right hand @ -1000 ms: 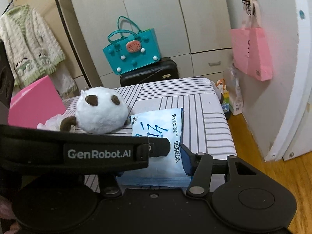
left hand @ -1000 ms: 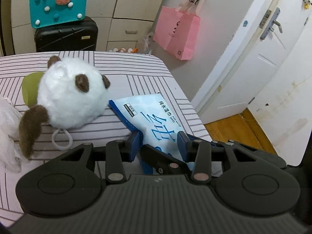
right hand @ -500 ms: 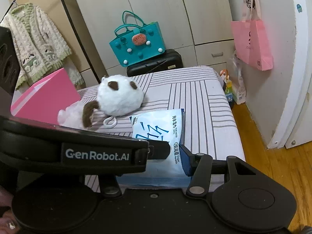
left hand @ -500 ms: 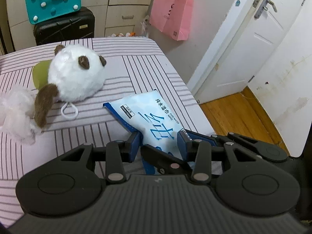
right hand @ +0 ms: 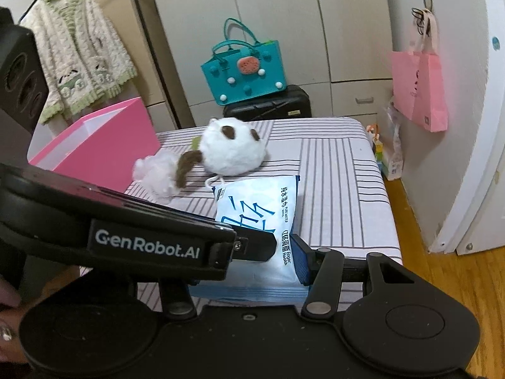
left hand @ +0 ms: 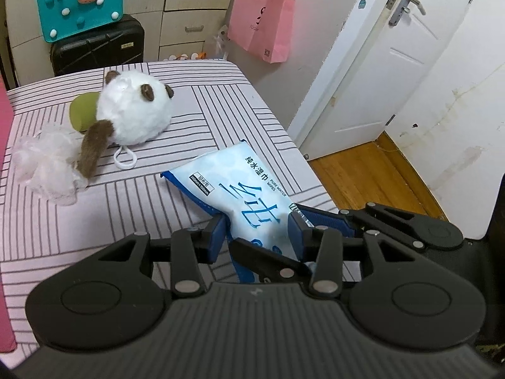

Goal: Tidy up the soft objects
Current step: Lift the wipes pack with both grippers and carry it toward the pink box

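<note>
Wet-wipes pack lies at the near right corner of the striped bed, its near end clamped by both tongs: left tongs grip it between blue pads, right tongs likewise. Right view only: pink box at the bed's left, cardigan hanging behind. Left view only: white door, green patch behind the plush panda. White fluff touches the panda's brown limb. In the right view the left device hides the right tongs' left finger.
</note>
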The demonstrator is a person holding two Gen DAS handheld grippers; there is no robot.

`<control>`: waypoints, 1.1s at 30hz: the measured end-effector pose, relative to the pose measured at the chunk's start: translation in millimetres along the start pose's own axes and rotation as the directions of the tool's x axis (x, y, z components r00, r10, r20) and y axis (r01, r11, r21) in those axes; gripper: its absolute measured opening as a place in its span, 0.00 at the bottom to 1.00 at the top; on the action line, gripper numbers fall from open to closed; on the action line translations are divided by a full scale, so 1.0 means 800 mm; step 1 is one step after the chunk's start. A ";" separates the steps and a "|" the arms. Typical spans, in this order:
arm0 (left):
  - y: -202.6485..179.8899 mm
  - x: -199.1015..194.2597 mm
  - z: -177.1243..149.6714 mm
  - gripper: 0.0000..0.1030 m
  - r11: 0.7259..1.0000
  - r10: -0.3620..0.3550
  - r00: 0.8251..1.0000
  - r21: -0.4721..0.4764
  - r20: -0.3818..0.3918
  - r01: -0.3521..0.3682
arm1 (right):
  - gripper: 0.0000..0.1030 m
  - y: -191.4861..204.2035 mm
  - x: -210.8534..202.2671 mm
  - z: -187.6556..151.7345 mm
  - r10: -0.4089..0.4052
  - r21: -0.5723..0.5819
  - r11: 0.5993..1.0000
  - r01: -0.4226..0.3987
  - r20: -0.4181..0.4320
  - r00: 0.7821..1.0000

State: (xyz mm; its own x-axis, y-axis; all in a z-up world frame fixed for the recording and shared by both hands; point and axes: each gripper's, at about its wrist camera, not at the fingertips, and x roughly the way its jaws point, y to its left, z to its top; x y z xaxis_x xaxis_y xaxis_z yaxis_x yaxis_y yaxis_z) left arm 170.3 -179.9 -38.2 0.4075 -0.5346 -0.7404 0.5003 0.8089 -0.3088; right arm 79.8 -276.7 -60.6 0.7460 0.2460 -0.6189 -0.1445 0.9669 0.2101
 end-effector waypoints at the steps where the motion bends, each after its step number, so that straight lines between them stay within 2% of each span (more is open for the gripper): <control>1: 0.000 -0.004 -0.002 0.40 1.000 -0.002 1.000 0.001 0.001 0.002 | 0.56 0.003 -0.003 -0.001 0.003 -0.008 1.000 -0.003 0.003 1.000; 9: 0.018 -0.043 -0.018 0.40 0.998 -0.060 0.998 -0.004 -0.005 0.060 | 0.56 0.026 -0.025 -0.004 0.084 -0.032 0.996 -0.084 0.000 0.996; 17: 0.035 -0.113 -0.027 0.40 0.996 -0.088 0.996 0.009 0.034 0.088 | 0.56 0.075 -0.057 0.016 0.149 -0.127 0.981 -0.147 0.003 0.989; 20: 0.033 -0.145 -0.034 0.40 0.996 -0.065 0.995 0.064 0.076 0.060 | 0.56 0.093 -0.065 0.027 0.171 -0.159 0.972 -0.171 -0.015 0.985; 26: 0.041 -0.207 -0.041 0.39 0.994 -0.030 0.988 0.112 0.152 0.012 | 0.56 0.138 -0.075 0.056 0.232 -0.250 0.941 -0.228 -0.017 0.973; 33: 0.069 -0.277 -0.032 0.39 0.996 0.000 0.977 0.092 0.214 -0.020 | 0.56 0.191 -0.079 0.100 0.316 -0.337 0.888 -0.312 -0.043 0.948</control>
State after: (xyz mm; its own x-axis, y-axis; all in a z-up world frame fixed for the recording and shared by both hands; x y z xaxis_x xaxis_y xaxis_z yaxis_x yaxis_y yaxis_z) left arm 88.2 -11.0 93.6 0.5613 -0.5745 -0.5957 0.5602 0.7936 -0.2375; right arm 62.2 -150.3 71.0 0.6330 0.5420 -0.5528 -0.5804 0.8047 0.1244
